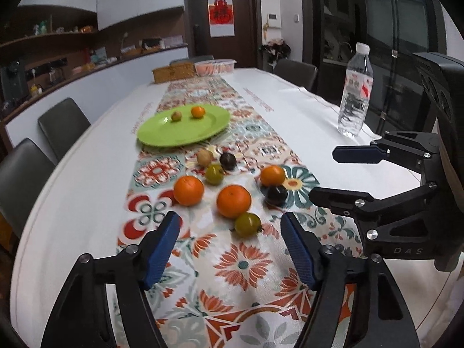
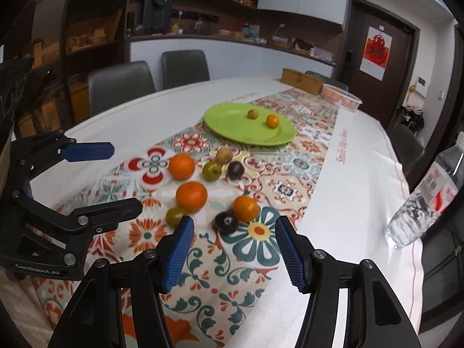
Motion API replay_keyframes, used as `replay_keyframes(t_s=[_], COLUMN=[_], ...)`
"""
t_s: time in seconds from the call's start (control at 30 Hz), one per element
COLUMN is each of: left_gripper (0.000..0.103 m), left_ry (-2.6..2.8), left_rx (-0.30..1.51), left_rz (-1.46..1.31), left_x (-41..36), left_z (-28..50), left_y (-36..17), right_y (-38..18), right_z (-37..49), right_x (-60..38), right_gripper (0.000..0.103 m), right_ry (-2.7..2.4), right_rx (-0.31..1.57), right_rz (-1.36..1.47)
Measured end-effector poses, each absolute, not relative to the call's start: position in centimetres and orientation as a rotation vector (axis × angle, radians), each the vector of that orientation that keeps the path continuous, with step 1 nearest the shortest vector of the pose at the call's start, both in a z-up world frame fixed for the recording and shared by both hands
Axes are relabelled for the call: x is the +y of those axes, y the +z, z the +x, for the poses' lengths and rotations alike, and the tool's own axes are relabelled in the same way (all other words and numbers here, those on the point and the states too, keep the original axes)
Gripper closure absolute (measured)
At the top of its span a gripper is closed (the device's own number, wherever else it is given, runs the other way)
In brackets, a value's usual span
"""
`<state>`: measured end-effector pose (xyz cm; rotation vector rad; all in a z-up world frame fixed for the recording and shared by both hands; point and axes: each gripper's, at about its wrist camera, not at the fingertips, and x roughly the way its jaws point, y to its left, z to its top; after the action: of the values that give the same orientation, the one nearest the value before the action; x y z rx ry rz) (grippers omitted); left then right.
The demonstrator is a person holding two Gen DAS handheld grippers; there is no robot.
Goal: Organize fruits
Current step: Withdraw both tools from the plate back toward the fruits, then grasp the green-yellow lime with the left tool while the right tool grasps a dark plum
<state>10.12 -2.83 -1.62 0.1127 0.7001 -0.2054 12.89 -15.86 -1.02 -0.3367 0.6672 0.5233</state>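
Note:
A green plate (image 1: 162,136) (image 2: 232,124) on the patterned runner holds a small orange (image 1: 198,112) (image 2: 272,121) and a small tan fruit (image 1: 176,115) (image 2: 253,113). In front of it lie three oranges (image 1: 233,204) (image 2: 191,196), green fruits (image 1: 247,224) (image 2: 175,216), dark fruits (image 1: 277,194) (image 2: 227,222) and a tan one (image 1: 205,157) (image 2: 224,155). My left gripper (image 1: 230,246) is open and empty, just short of the near green fruit. My right gripper (image 2: 234,249) is open and empty, near a dark fruit; it also shows in the left wrist view (image 1: 326,174).
A water bottle (image 1: 355,92) (image 2: 426,200) stands on the white tablecloth to the right. A wooden box (image 1: 173,72) (image 2: 301,81) and a clear tub (image 1: 215,66) (image 2: 342,95) sit at the far end. Grey chairs (image 1: 62,124) line the table's left side.

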Motion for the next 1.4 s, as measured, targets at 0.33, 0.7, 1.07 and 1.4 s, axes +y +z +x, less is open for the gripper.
replay_keyframes(t_s=[0.33,0.7,1.07,1.4], left_gripper=[0.045,0.056,0.062,0.073], left_ry=[-0.243,-0.292,-0.294,-0.299], left_rx=[0.779,0.818,0.853,0.864], left_rz=[0.098,0.090,0.074,0.039], left_x=[-3.0,-3.8,-4.1,-3.7], left_z=[11.7,13.2,14.4,14.6], left_y=[-3.9,-5.0,-5.7,-5.6], right_y=[-3.5,-5.4,-6.4,-6.7], right_z=[15.0,16.8,18.0,18.8], right_x=[-15.3,-14.9,-14.3,-13.9], right_gripper=[0.050,0.058,0.063,0.063], right_ry=[0.559,0.587,0.600,0.606], right_rx=[0.738,0.806,0.840,0.848], right_rz=[-0.331,-0.313,-0.308,-0.294])
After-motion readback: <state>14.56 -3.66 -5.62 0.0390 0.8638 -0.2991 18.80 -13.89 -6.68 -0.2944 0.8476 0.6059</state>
